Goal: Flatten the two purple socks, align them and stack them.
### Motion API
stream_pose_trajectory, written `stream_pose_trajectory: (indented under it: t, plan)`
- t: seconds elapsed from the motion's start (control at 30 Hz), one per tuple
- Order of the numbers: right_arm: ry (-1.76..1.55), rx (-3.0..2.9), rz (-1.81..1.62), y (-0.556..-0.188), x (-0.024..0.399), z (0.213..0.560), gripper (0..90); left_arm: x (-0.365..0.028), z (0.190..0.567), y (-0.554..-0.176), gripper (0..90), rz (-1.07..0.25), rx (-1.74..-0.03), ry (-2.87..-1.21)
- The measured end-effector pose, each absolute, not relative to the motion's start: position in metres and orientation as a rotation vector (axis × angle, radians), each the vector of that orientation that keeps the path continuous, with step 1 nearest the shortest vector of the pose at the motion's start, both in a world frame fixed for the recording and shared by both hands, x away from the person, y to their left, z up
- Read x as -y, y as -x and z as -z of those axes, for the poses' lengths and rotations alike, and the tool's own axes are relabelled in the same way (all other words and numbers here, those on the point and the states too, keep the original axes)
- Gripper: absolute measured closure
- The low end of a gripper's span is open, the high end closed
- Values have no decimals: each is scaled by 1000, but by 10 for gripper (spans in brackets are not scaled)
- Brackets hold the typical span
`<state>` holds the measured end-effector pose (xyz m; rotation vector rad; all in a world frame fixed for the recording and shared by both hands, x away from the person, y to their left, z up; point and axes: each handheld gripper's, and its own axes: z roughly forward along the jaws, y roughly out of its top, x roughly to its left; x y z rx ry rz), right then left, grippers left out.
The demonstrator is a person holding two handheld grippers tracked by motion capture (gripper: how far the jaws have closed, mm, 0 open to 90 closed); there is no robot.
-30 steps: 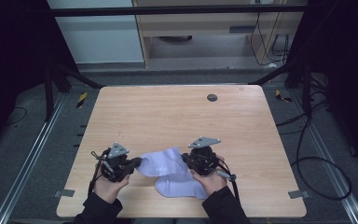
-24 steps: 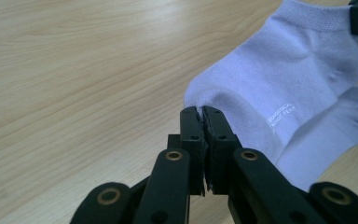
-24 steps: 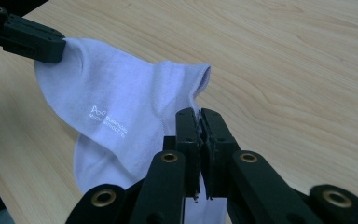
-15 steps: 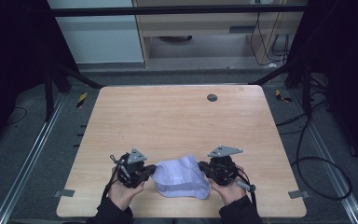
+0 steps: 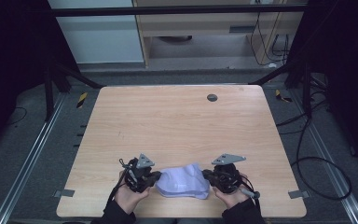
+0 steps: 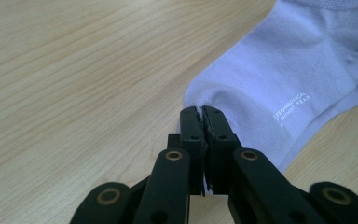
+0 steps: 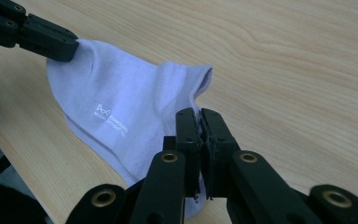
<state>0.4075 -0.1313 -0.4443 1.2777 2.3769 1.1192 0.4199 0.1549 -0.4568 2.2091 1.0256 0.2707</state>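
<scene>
Where my left gripper (image 5: 154, 176) pinches the white sock (image 5: 184, 181), its fingers (image 6: 192, 122) are clamped tight and hide the fabric edge. Soft ribbed knit with tiny, unreadable white lettering sags between both hands near the tabletop's (image 5: 177, 126) front edge. My right gripper (image 5: 206, 174) fingers (image 7: 189, 122) likewise grip the cuff end.

I work in a lab. Black frame bars (image 5: 177, 10) stand around my table (image 5: 177, 126). Cables (image 5: 307, 154) trail on the floor right of it.
</scene>
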Motion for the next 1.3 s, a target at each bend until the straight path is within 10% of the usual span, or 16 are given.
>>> stream_pose_trajectory:
  t: [1.3]
  plan:
    - [-1370, -2494, -957, -407, 134, 476, 859, -152, 481, -420, 850, -238, -1041, -2293]
